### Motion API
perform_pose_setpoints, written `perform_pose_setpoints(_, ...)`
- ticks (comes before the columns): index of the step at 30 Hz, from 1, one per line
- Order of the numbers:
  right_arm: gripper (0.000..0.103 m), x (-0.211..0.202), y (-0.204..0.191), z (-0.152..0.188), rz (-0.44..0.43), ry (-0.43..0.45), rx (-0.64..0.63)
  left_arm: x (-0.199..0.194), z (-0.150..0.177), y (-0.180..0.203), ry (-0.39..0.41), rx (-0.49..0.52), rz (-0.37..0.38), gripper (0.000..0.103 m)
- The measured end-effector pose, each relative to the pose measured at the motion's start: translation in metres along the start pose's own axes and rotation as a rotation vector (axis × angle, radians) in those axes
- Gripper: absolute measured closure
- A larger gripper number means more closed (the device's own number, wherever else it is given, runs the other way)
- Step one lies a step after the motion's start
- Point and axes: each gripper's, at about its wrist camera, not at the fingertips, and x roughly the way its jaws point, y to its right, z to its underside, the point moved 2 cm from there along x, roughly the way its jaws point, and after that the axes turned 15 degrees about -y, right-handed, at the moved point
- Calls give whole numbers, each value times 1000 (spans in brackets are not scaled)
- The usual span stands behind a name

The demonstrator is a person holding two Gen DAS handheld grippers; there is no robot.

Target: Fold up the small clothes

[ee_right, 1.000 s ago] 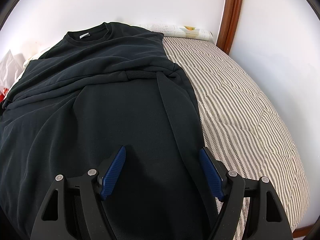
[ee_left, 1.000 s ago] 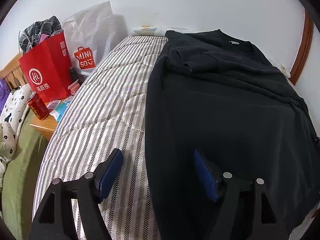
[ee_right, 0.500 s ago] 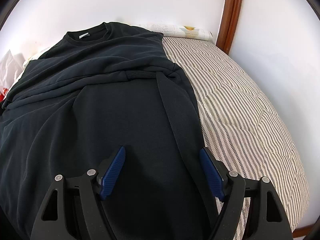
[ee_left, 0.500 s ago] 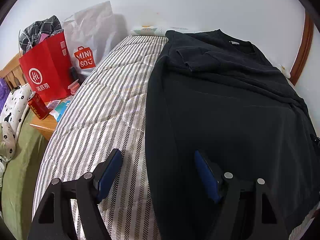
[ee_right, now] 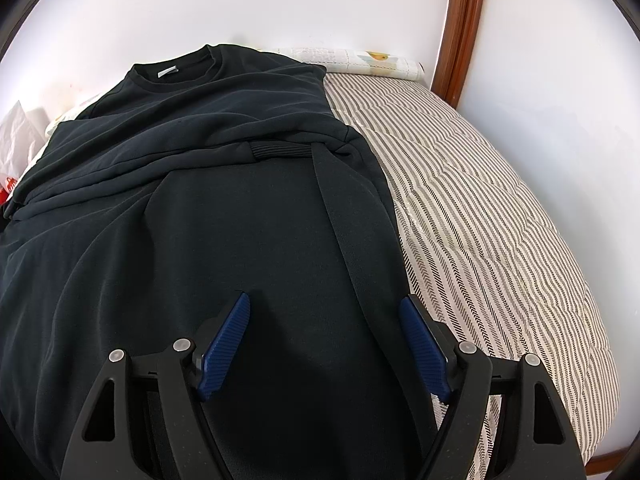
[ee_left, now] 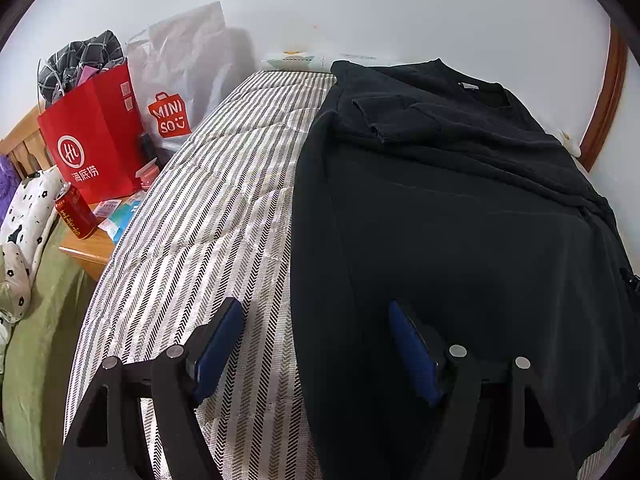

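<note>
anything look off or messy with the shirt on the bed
Nothing damaged or spilled. The black sweatshirt lies on the striped mattress with both sleeves folded in; the folded sleeve band across the chest leaves diagonal wrinkles below the collar. The lower body lies smooth.

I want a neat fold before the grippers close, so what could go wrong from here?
1. The left gripper straddles the black sweatshirt's side edge, so it may pinch the striped quilt too.
2. The right gripper hangs open over doubled cloth near the folded-in sleeve, so it may catch one layer only and undo that fold.
</note>
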Motion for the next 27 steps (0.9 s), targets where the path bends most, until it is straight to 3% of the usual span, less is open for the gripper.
perform_pose_setpoints(27, 26, 1, 0, 1, -3, 0, 1, 0, 0, 0, -1, -1, 1, 27)
